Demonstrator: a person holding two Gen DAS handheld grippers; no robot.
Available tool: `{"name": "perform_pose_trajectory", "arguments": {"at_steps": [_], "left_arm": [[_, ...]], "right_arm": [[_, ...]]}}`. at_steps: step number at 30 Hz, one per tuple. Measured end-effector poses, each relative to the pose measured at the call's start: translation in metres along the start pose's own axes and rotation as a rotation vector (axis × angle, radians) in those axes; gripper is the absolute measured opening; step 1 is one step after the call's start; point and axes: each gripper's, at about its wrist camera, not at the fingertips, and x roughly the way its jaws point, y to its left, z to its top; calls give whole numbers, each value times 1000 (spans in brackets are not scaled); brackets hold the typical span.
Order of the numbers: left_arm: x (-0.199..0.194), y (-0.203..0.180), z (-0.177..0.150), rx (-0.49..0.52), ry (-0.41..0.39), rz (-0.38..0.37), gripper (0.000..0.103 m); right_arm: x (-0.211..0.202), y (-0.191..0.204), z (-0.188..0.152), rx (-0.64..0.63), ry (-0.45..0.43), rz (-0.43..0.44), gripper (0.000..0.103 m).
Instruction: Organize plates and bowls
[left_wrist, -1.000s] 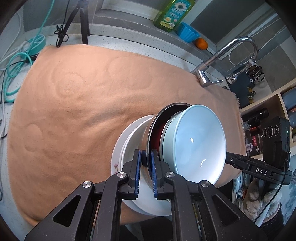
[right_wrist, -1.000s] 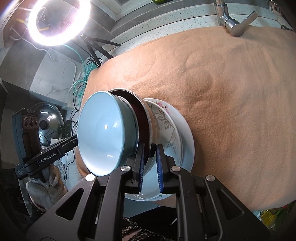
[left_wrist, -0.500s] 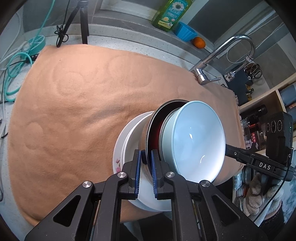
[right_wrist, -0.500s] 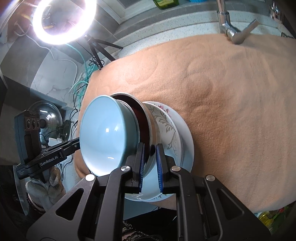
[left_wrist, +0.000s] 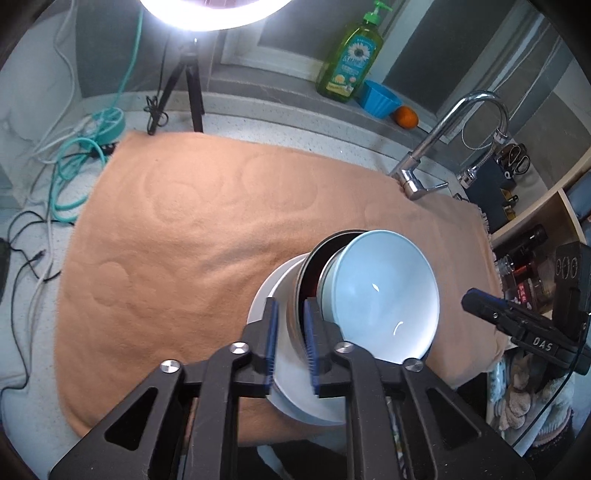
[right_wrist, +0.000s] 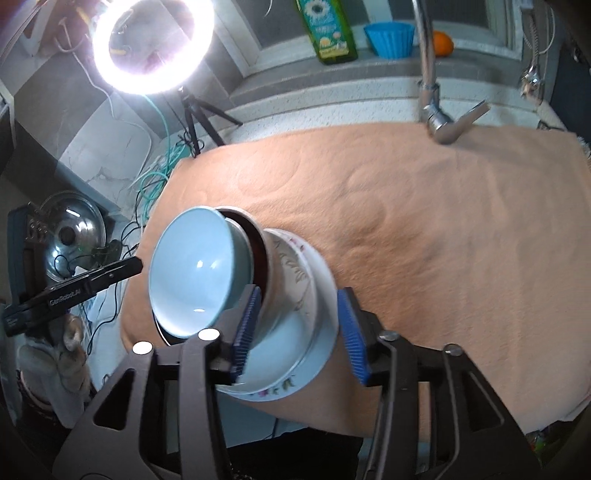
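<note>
So we've got a nested stack sitting near the front edge of the peach cloth (left_wrist: 192, 236) that covers the surface: a light blue bowl (left_wrist: 384, 295) on top, a dark bowl (left_wrist: 314, 262) under it, then a floral plate (right_wrist: 295, 269) and a plain white plate (left_wrist: 291, 391) at the bottom.

Our left gripper (left_wrist: 290, 345) comes in from the near side with its jaws slightly parted, one blue pad either side of the dark bowl's rim. There's a visible gap on the left pad's side, so it reads as loosely straddling rather than clamped; we can't tell if the other pad touches. The blue bowl sits just right of the jaws, and the white plate runs underneath them.

Our right gripper (right_wrist: 299, 332) has its jaws spread wide. The left pad is tucked between the blue bowl and the dark bowl's wall, the right pad sits out past the edge of the plates, well clear of them. So the dark bowl's side and both plate rims lie inside the gap, nothing squeezed.

Back along the ledge: a soap bottle (left_wrist: 351, 59), a blue cup (left_wrist: 380, 99), an orange (left_wrist: 406, 117). The faucet (left_wrist: 443, 147) stands at the cloth's far right, and a ring light (right_wrist: 151, 44) at far left.
</note>
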Motion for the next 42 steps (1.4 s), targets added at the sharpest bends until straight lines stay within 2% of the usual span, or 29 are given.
{"name": "perform_pose_trajectory", "arguments": {"at_steps": [1,3,9,12,18,20,22,27,30,42], "left_arm": [[-2,-4,-3,5,-12,17,27],[-5,-9,-10,-4,-29,36,32],[-14,-23,-32,-54,-69,61,36],[-17,-37,-42,-36,-90,104,51],[-23,-56,-58,-4,-107,145,52],[-26,-59,-62,1,-115,149,52],[-30,-62,-66,10,-127,160,56],[-37,-62,-73,32,-150,169,58],[-42,-59,-74,25,-159,167,59],[-48,-48,-69,15,-178,177,61]], "right_arm": [[-4,-1,-1,-6,-15,-2,59],[-13,-4,-3,-21,-45,-20,62],[-31,-8,-15,-54,-104,-50,74],[-37,-8,-21,-67,-125,-63,82],[-46,-1,-34,-98,-146,-113,86],[-49,5,-38,-120,-158,-131,90],[-52,10,-43,-133,-173,-140,90],[-63,30,-52,-175,-236,-188,91],[-68,36,-57,-152,-265,-174,96],[-69,50,-59,-140,-290,-197,97]]}}
